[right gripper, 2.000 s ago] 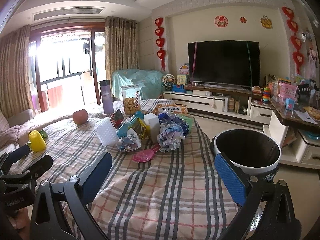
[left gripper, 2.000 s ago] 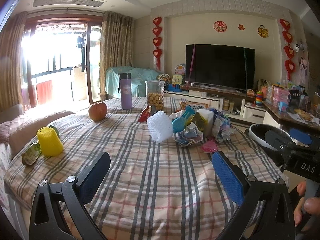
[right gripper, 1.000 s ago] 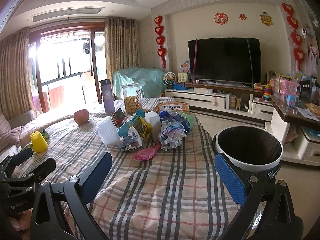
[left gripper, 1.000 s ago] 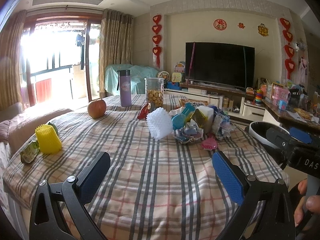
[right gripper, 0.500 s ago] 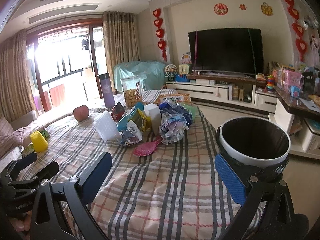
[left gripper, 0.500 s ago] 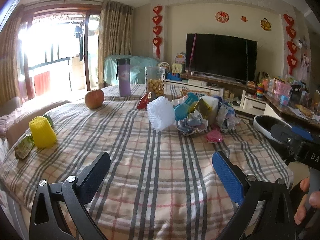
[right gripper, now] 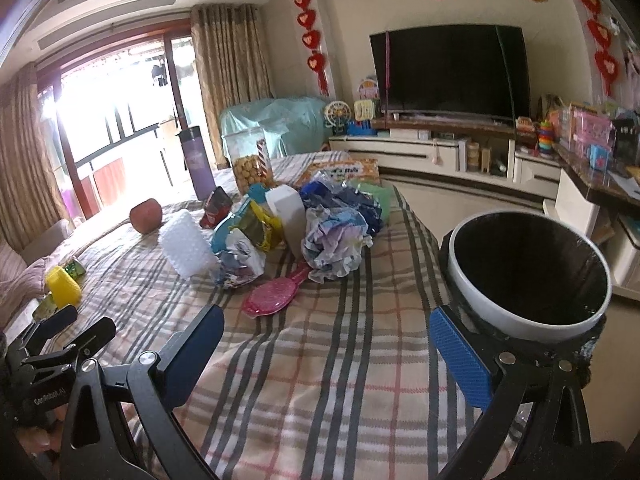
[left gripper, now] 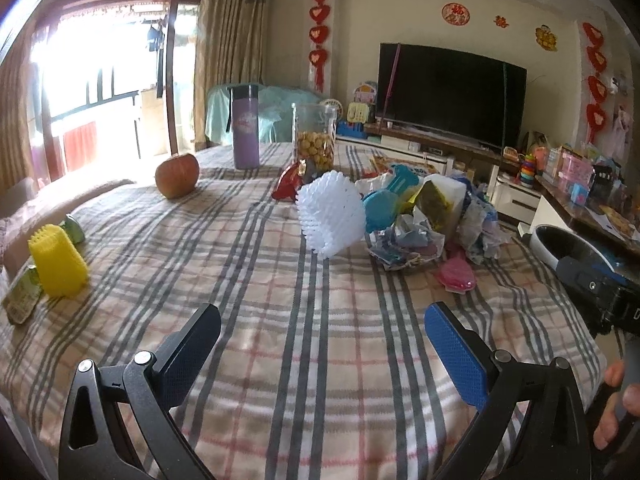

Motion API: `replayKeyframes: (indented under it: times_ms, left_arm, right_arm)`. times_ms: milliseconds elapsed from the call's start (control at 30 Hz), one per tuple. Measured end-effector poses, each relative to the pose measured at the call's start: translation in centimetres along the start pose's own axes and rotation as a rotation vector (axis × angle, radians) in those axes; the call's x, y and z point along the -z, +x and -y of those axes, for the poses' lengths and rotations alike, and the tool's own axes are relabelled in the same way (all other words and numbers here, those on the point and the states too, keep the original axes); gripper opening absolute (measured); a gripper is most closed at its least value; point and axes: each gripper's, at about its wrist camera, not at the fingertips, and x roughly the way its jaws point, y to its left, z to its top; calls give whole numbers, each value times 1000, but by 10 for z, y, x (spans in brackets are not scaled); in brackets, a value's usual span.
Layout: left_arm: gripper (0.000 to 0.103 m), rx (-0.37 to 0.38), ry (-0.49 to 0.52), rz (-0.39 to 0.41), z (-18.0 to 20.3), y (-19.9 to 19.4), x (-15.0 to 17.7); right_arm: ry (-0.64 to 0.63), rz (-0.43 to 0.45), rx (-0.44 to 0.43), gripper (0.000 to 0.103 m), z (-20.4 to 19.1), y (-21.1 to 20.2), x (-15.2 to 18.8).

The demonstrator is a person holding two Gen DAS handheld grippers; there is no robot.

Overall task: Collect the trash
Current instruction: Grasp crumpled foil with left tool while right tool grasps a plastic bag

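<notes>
Trash pile (left gripper: pixel 424 224) of crumpled wrappers and packets lies mid-tabletop on the plaid cloth (left gripper: pixel 280 320), right of a white foam net (left gripper: pixel 332 214) and beyond a pink brush (right gripper: pixel 276 296). The bin (right gripper: pixel 528 276) stands off the right edge. Left gripper (left gripper: pixel 320 344) and right gripper (right gripper: pixel 326 344) hover near, jaws wide apart, empty.

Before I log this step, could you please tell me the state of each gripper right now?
Left gripper: open, holding nothing.
Right gripper: open, holding nothing.
</notes>
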Motion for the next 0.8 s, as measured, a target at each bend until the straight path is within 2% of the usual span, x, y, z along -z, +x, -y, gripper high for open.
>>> replayKeyframes:
  times_ms: [333,633,800]
  left_arm:
    - [102,39,18,-65,17,51,-25]
    - [95,73,14,-123,27,100,-48]
    - [89,124,-6,-195,31,130,-57]
  right_arm:
    - [45,-70,-13,103,22,34,-19]
    - [74,-143,-59,101,33,76,-38]
    - [66,-183,-92,91,35,100,-47]
